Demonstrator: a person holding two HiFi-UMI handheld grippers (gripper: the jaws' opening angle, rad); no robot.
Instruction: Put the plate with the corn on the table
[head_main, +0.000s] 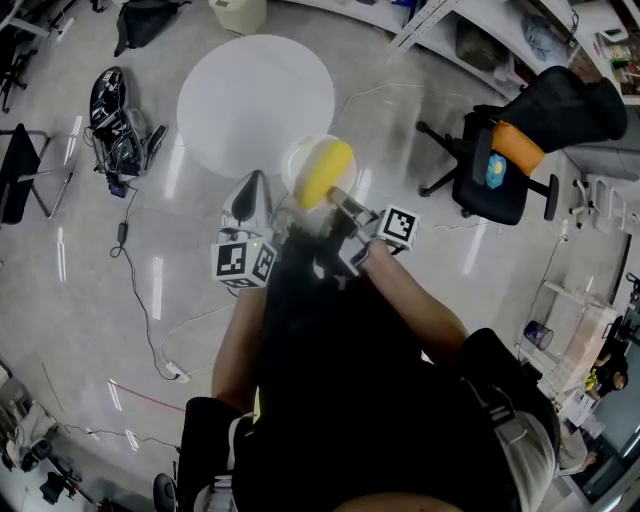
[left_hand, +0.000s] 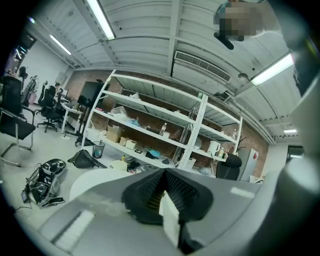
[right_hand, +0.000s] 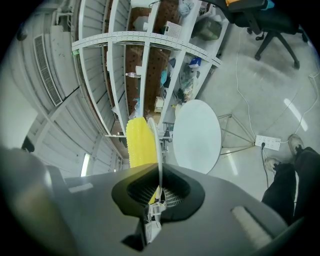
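Your right gripper (head_main: 341, 201) is pinched narrow on the rim of the plate (head_main: 303, 163), and the yellow corn (head_main: 326, 172) lies on that plate. The plate is held in the air at the near edge of the round white table (head_main: 250, 95) and does not rest on the tabletop. Your left gripper (head_main: 250, 198) hovers by that same near edge of the table, its jaws pressed together with nothing between them.
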